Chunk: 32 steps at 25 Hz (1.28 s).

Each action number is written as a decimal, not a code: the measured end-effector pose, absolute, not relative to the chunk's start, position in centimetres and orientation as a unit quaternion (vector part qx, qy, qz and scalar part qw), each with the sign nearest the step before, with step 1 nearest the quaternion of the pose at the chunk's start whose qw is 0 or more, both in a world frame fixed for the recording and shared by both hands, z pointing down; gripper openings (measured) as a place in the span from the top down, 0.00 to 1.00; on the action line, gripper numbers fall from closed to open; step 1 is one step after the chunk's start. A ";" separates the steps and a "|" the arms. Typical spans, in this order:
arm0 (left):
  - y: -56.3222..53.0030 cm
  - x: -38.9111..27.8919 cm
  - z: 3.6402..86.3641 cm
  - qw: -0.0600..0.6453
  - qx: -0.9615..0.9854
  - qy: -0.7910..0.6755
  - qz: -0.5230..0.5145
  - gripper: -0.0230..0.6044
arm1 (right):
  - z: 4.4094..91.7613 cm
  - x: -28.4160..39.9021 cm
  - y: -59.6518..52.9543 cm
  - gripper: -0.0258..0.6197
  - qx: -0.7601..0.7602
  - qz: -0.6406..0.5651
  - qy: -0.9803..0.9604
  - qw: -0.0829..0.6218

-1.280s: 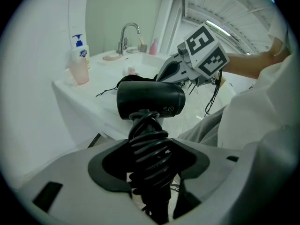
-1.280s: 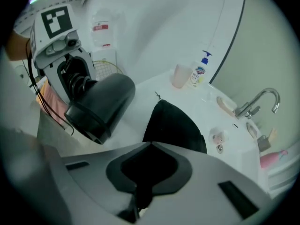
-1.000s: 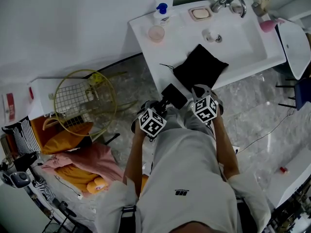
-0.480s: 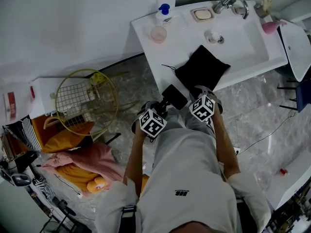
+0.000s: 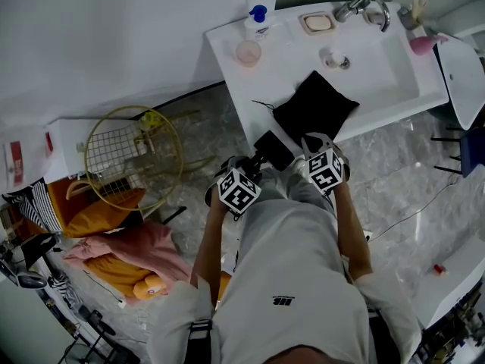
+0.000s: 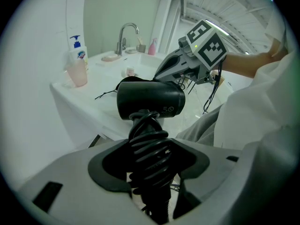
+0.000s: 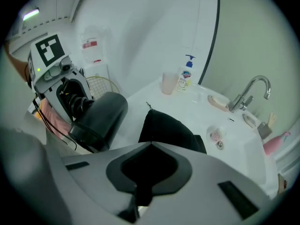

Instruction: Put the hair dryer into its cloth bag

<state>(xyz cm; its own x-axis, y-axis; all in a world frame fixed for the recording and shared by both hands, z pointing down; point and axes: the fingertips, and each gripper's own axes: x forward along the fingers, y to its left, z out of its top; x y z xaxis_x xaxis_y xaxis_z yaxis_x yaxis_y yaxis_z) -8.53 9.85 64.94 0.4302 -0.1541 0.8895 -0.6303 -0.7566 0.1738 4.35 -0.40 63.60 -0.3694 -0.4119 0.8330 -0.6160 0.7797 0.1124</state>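
Two grippers are held side by side in front of a white washbasin counter (image 5: 282, 67). At the far left, on the floor, stands a round golden wire basket (image 5: 132, 158). Next comes the left gripper (image 5: 250, 170). Its jaws are clenched on the handle of the black hair dryer (image 5: 271, 150), and the black cord is wound in loops around this handle. The dryer is kept in the air just before the front edge of the counter, with its barrel lying across. Beside it is the right gripper (image 5: 314, 144). Its jaws have just been closing and are now pressed together with nothing between them. Past its tip, the black cloth bag (image 5: 314, 106) lies flat on the counter, apart from the dryer. At the back of the counter are a pink cup (image 5: 248, 52), a pump bottle (image 5: 255, 21) and, further right, a faucet (image 5: 362, 6).
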 end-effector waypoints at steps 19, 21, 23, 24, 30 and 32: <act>9.9 -8.1 65.1 0.250 0.810 -0.223 0.481 0.52 | 64.9 4.9 0.4 0.89 0.287 0.106 -0.819 0.486; 9.9 -8.3 65.1 0.251 0.809 -0.224 0.481 0.52 | 65.3 4.7 0.7 0.80 0.276 0.111 -0.820 0.490; 10.0 -8.5 65.2 0.252 0.808 -0.225 0.482 0.52 | 65.8 4.4 0.8 0.74 0.266 0.113 -0.818 0.497; 10.1 -8.5 65.2 0.253 0.808 -0.225 0.482 0.52 | 66.0 4.2 0.9 0.74 0.261 0.112 -0.817 0.502; 10.1 -8.8 65.4 0.254 0.808 -0.225 0.482 0.52 | 67.8 4.0 1.4 0.84 0.242 0.109 -0.803 0.534; 10.1 -8.9 65.3 0.254 0.808 -0.226 0.481 0.52 | 67.9 3.8 1.5 0.89 0.243 0.110 -0.802 0.535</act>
<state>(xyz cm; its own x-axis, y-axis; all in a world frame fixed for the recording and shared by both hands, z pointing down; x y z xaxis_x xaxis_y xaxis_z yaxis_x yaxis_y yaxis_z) -8.95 10.10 65.33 0.4346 -0.1214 0.8924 -0.6098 -0.7689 0.1923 3.79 1.51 67.87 -0.3100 -0.2713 0.9112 -0.5066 0.8581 0.0832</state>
